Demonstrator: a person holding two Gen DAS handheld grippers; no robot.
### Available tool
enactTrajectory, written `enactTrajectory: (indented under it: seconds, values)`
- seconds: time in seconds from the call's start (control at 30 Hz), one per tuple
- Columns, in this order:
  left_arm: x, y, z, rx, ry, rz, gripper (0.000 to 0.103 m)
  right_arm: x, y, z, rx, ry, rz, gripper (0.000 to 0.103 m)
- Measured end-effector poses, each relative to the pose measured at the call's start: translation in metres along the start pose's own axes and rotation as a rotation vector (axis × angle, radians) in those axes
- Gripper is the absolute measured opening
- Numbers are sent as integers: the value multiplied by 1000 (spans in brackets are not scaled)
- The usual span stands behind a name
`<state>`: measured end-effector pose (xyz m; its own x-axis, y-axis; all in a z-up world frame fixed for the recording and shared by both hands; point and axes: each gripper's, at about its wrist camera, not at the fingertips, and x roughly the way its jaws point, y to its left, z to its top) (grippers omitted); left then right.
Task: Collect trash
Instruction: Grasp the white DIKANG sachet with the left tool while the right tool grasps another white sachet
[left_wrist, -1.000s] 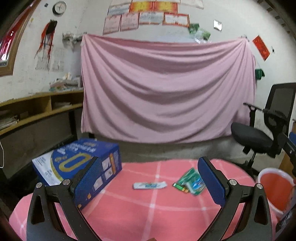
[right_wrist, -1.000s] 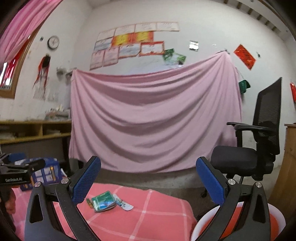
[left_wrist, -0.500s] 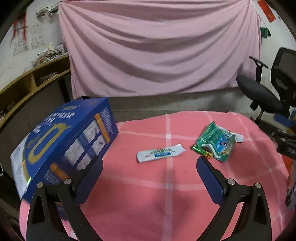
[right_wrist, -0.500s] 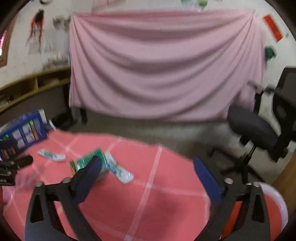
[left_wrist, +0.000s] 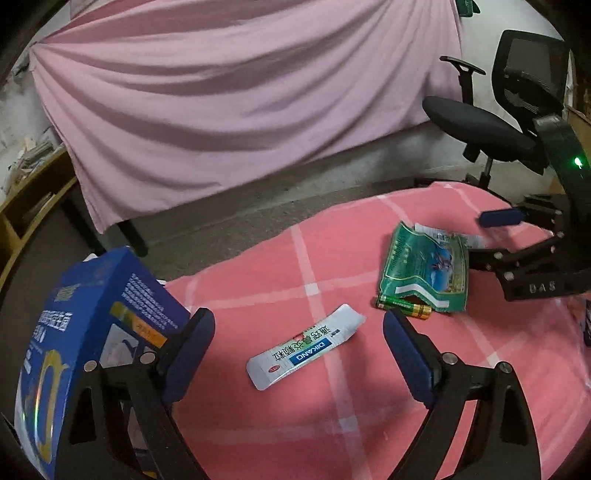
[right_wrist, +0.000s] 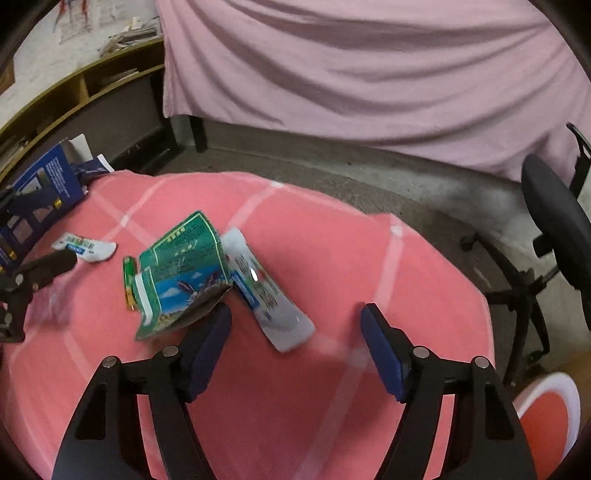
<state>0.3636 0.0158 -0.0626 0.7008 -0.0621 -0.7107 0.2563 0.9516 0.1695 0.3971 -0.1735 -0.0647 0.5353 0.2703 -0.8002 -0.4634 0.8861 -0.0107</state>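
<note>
On the pink checked tablecloth (left_wrist: 332, 424) lies a white sachet (left_wrist: 306, 347) between the fingertips of my left gripper (left_wrist: 299, 354). Its jaws are closing and the pads do not touch the sachet. A crumpled green packet (left_wrist: 424, 269) and a green-gold battery (left_wrist: 404, 308) lie to its right. My right gripper (right_wrist: 297, 347) hovers just short of a second white sachet (right_wrist: 266, 295). Its jaws are closing with nothing pressed between them. The green packet (right_wrist: 184, 266) touches its left finger (right_wrist: 210, 343). The battery (right_wrist: 128, 280) lies left of the packet.
A blue carton (left_wrist: 92, 332) stands at the table's left edge, against my left finger. A red bin with a white rim (right_wrist: 546, 417) sits on the floor at the right. A black office chair (right_wrist: 554, 206) stands beyond it. Pink drapery hangs behind.
Both grippers tipped downward and moved in over the table, so the views went from the wall to the trash. Both pairs of jaws narrowed, the right more.
</note>
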Motion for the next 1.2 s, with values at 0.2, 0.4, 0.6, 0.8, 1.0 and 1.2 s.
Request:
enactTrajectory:
  seconds: [0.2,0.4,0.6,0.8,1.0,1.2]
  values:
    - [16,9,-3,-13,80,-43,71,6,4,7,-41,-3,44,51]
    - [17,11,-4,-35,115,-115,40,4,6,6,-60,-5,85,32]
    - [10,-6,-7,-18,129,-109,21,-2,5,-2,-46,-6,90,21]
    - [7,-12,-7,-82,145,-105,17,-11,-2,-10,20,-22,105,19]
    - [-6,-24,-7,-190,101,-83,17,-26,-3,-20,65,-63,98,18]
    - [-33,-43,-3,-253,-9,-117,16,-61,2,-36,96,-193,83,18]
